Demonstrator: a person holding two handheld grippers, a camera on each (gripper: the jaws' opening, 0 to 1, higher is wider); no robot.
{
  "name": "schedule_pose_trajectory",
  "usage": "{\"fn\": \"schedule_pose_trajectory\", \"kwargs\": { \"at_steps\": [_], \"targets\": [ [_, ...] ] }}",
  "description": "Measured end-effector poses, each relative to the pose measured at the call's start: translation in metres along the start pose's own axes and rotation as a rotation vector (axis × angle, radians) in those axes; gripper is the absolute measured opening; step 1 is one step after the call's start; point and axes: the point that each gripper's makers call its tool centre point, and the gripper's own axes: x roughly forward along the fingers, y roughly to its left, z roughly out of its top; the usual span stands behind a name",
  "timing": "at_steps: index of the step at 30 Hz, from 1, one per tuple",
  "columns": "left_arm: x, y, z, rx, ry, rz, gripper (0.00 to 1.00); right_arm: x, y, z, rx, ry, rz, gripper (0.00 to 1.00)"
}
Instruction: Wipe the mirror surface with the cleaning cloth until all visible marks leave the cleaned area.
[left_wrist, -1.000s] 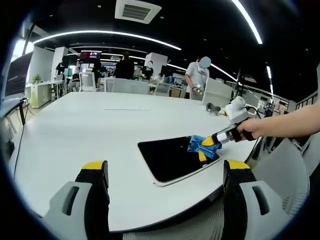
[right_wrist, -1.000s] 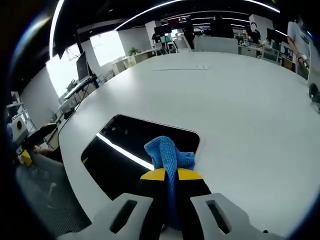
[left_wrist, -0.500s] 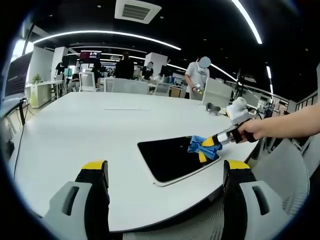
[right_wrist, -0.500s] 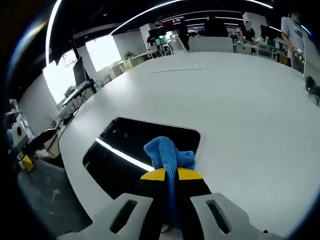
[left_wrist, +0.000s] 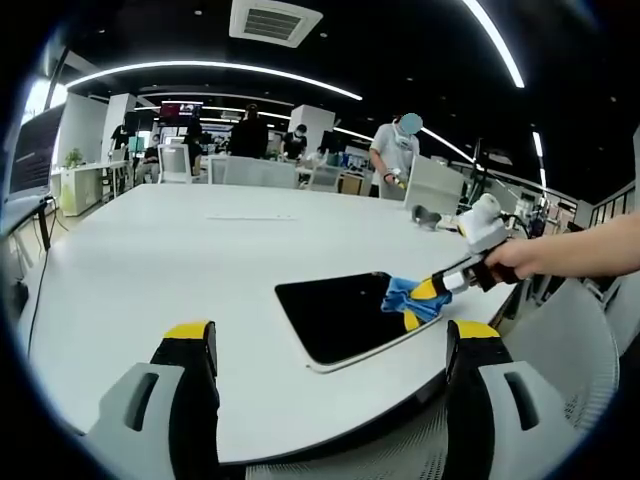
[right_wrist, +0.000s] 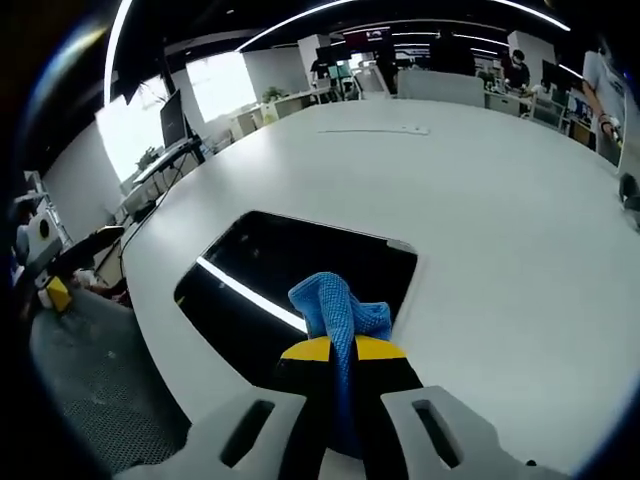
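A dark rectangular mirror (left_wrist: 340, 315) lies flat on the white table (left_wrist: 180, 260) near its front edge. My right gripper (left_wrist: 422, 300) comes in from the right, held by a hand, shut on a blue cleaning cloth (left_wrist: 403, 296) that rests on the mirror's right end. In the right gripper view the blue cleaning cloth (right_wrist: 338, 312) bunches up from between my shut yellow-tipped jaws (right_wrist: 338, 349) over the mirror (right_wrist: 270, 285), which reflects a ceiling light strip. My left gripper (left_wrist: 335, 335) hangs open in front of the table, off the mirror, holding nothing.
Several people stand among desks and chairs beyond the table's far side. A small dark object (left_wrist: 424, 214) lies on the table at the back right. A mesh chair (left_wrist: 560, 370) stands at the right by the table edge.
My right gripper with the cloth has slid slightly toward the mirror's right end. The left gripper has not moved.
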Motion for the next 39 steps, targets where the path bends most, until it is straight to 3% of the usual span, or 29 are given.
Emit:
{"fn": "schedule_pose_trajectory", "kwargs": {
  "at_steps": [18, 31, 39],
  "targets": [
    [-0.001, 0.000, 0.000, 0.000, 0.000, -0.001, 0.94, -0.012, 0.018, -0.016, 0.023, 0.027, 0.062, 0.00],
    [-0.001, -0.001, 0.000, 0.000, -0.001, -0.003, 0.93, -0.012, 0.019, -0.017, 0.028, 0.038, 0.072, 0.00],
    [-0.001, -0.001, 0.000, -0.001, 0.001, -0.006, 0.92, -0.012, 0.020, -0.016, -0.012, 0.040, 0.108, 0.00]
  ]
}}
